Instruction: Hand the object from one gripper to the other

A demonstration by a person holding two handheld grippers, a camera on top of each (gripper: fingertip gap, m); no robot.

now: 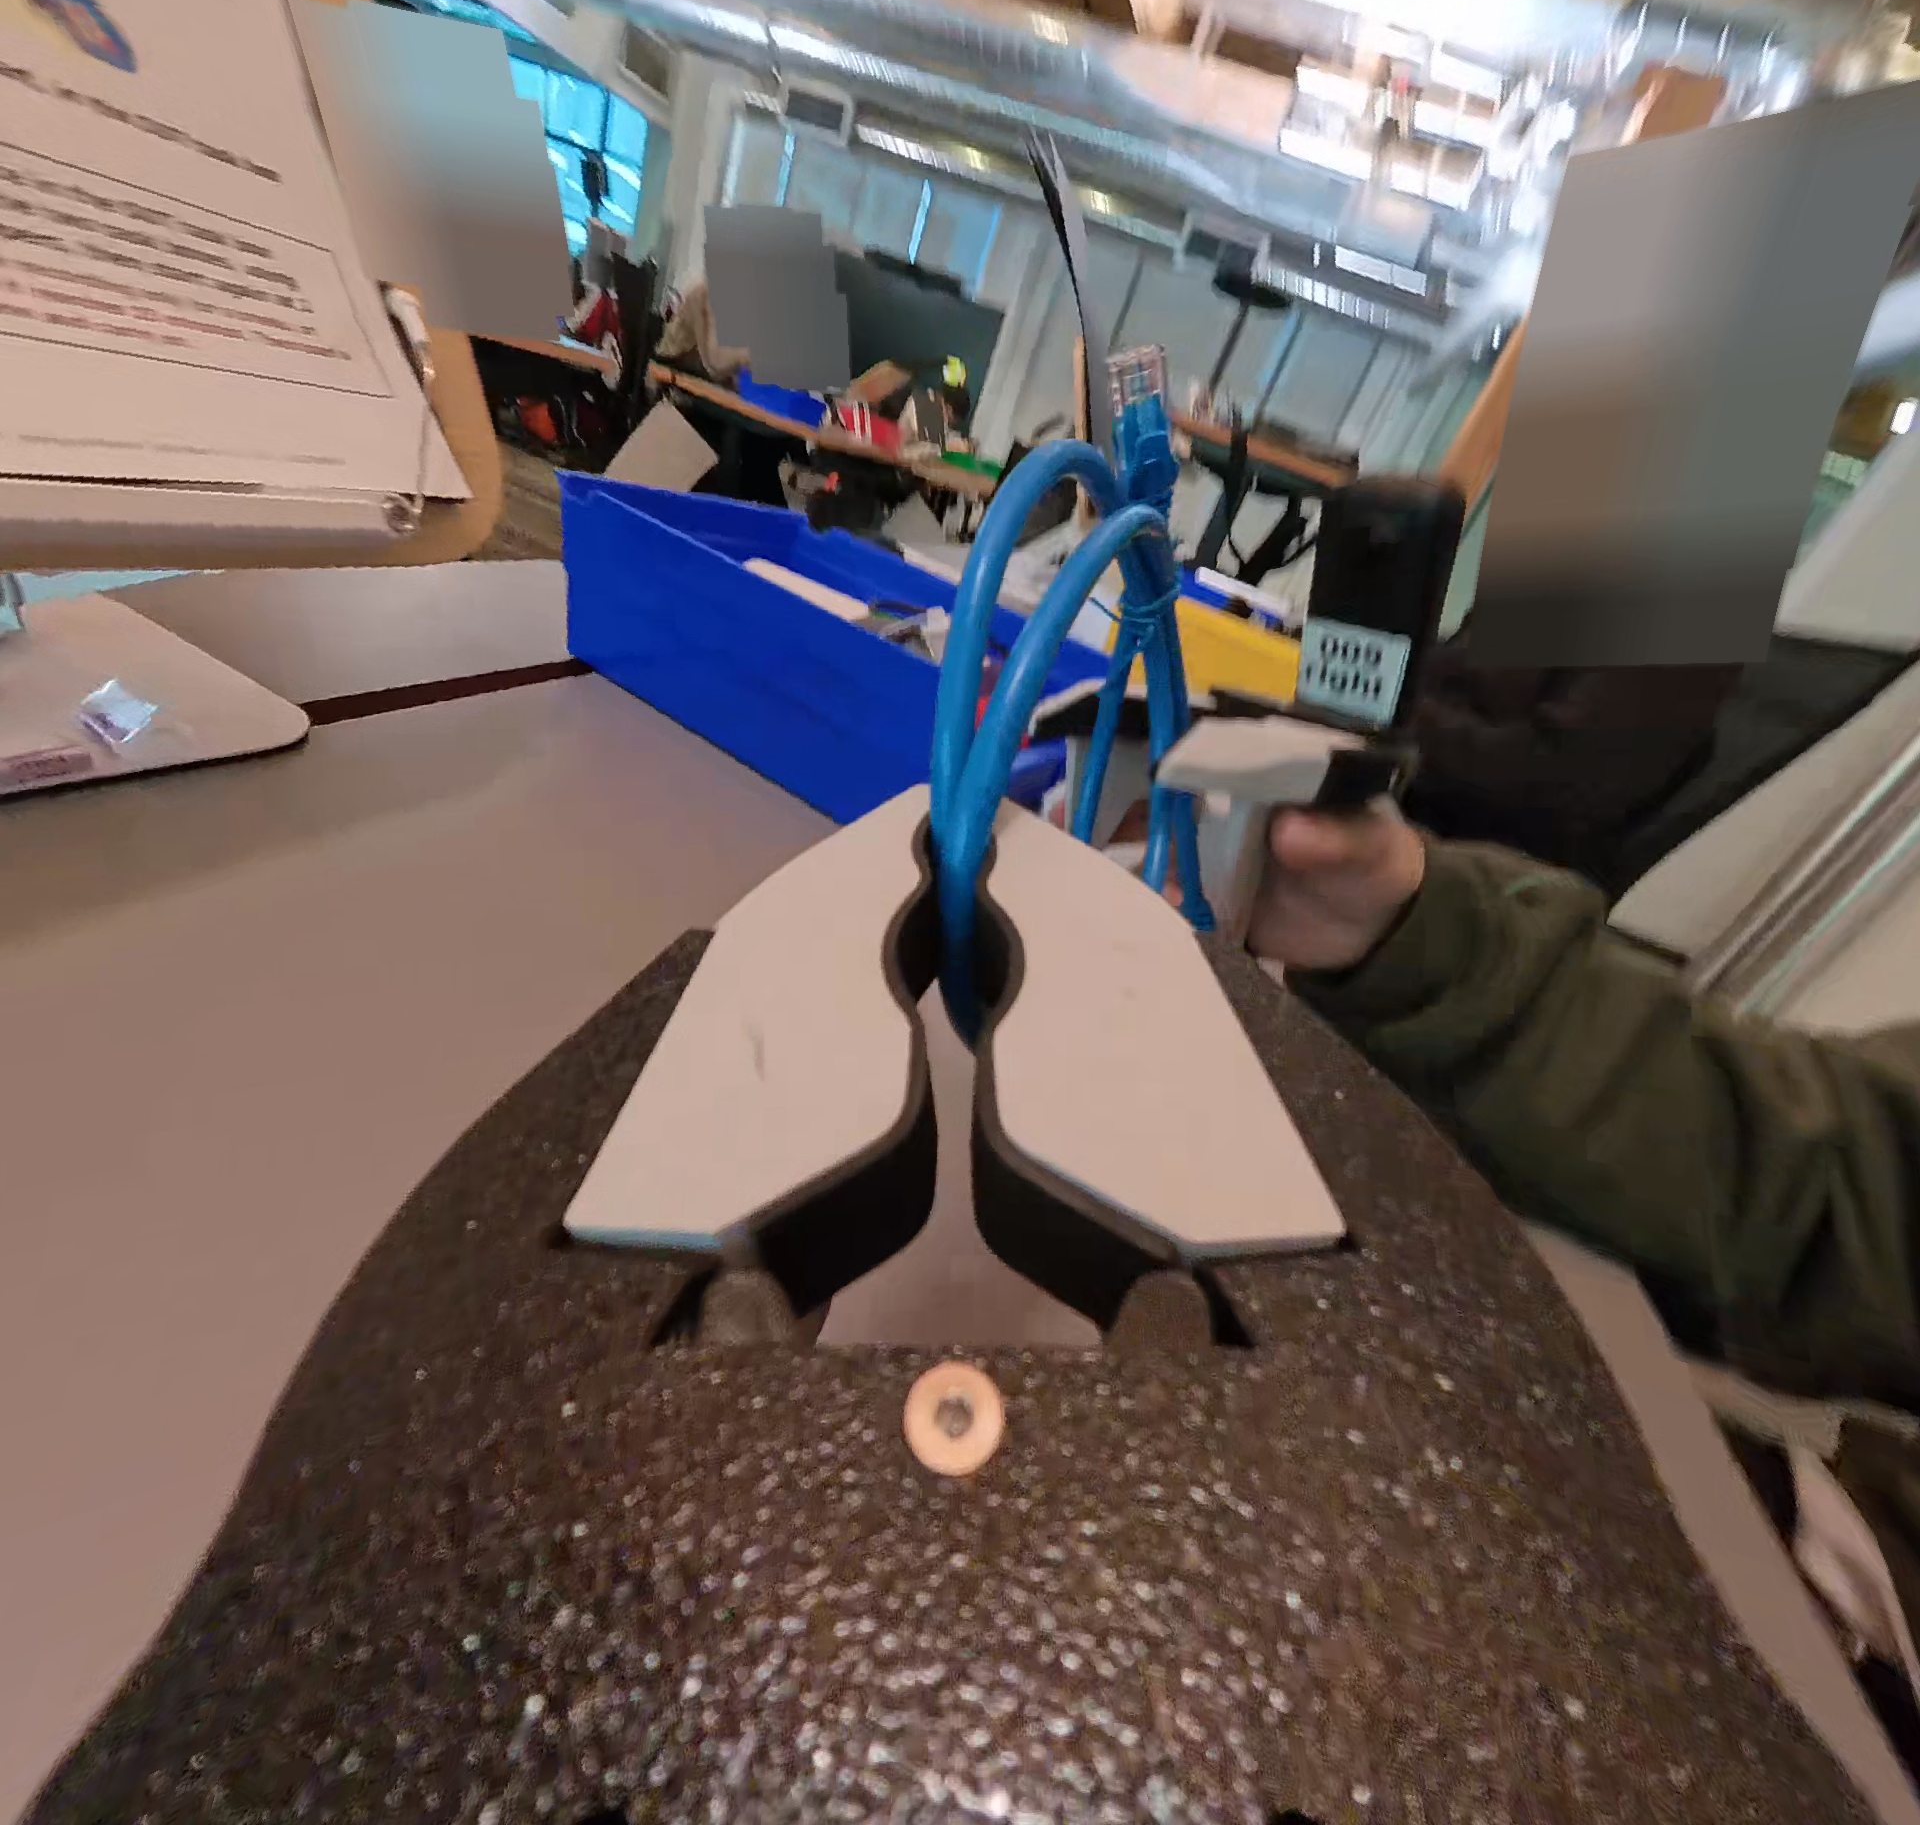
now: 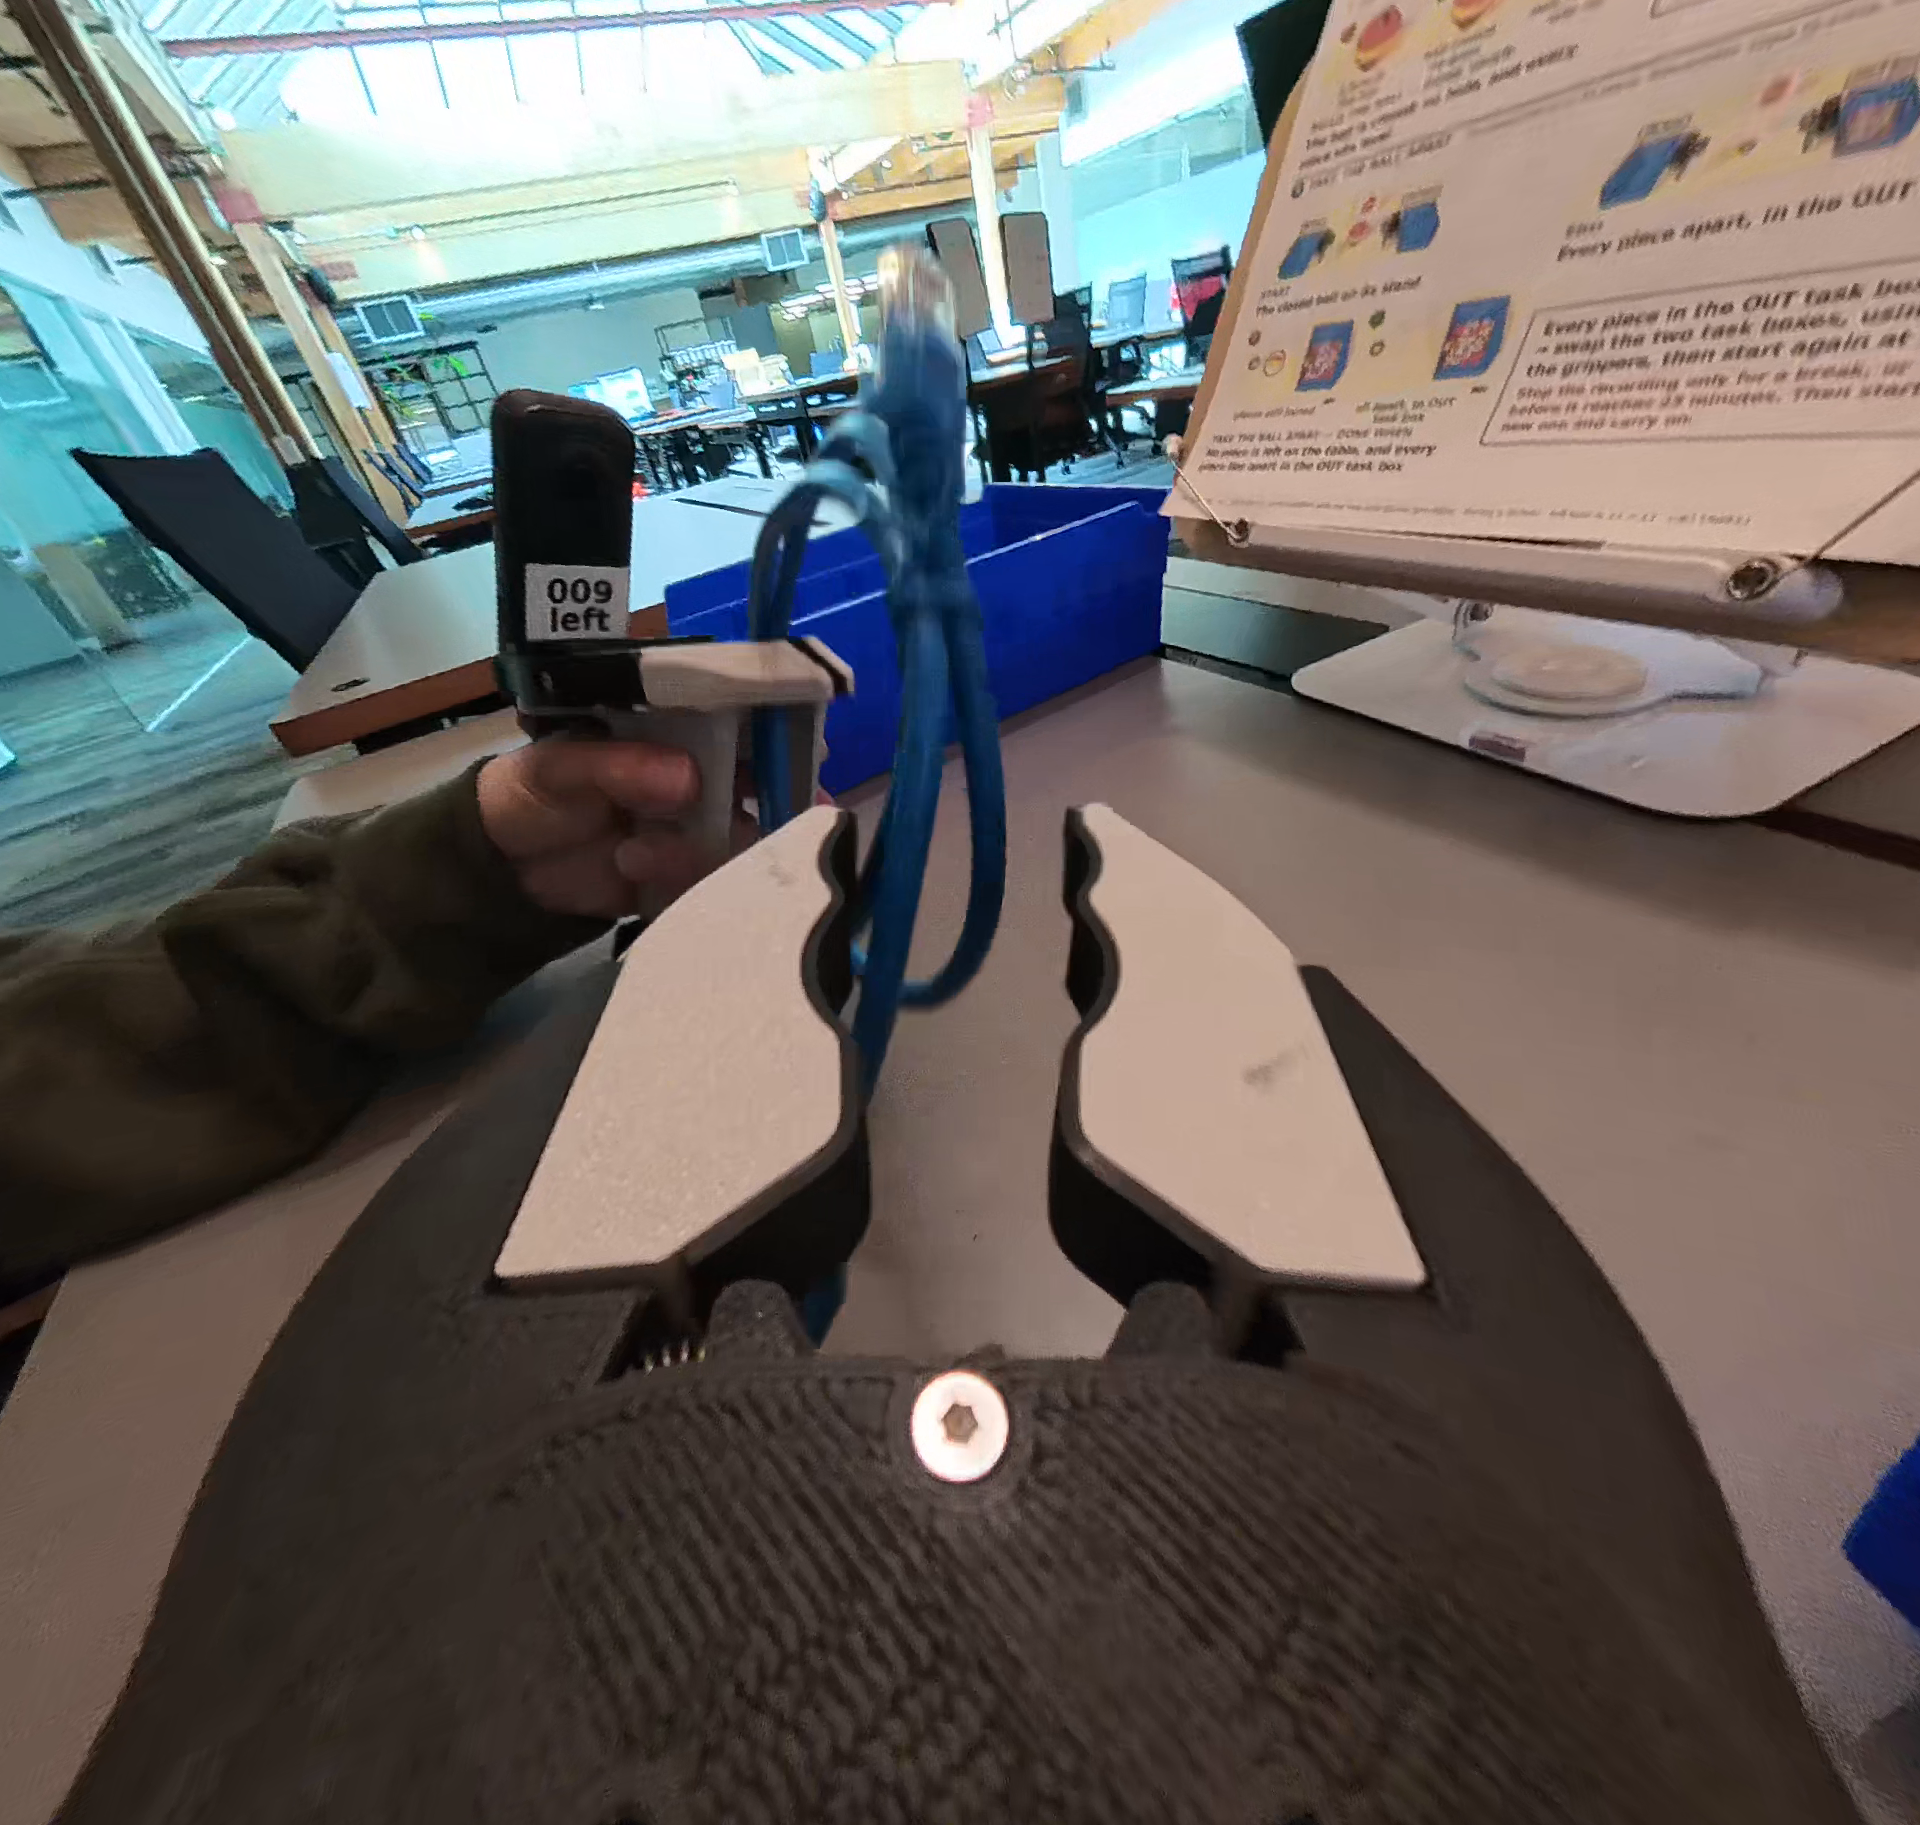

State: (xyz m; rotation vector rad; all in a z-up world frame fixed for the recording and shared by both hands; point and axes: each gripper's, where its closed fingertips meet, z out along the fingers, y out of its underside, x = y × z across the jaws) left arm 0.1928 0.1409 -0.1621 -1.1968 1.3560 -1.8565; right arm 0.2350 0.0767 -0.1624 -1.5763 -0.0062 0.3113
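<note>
Left claw (image 1: 956, 845) pinching blue cable (image 1: 1039, 612), right claw (image 2: 961, 825) spread around it

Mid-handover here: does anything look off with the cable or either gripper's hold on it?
Nothing looks damaged or dropped. The left gripper is shut on the blue cable, held as a tied bundle above the table. The right gripper is open, with cable strands hanging between its fingers, off-centre beside the left-hand finger.
</note>
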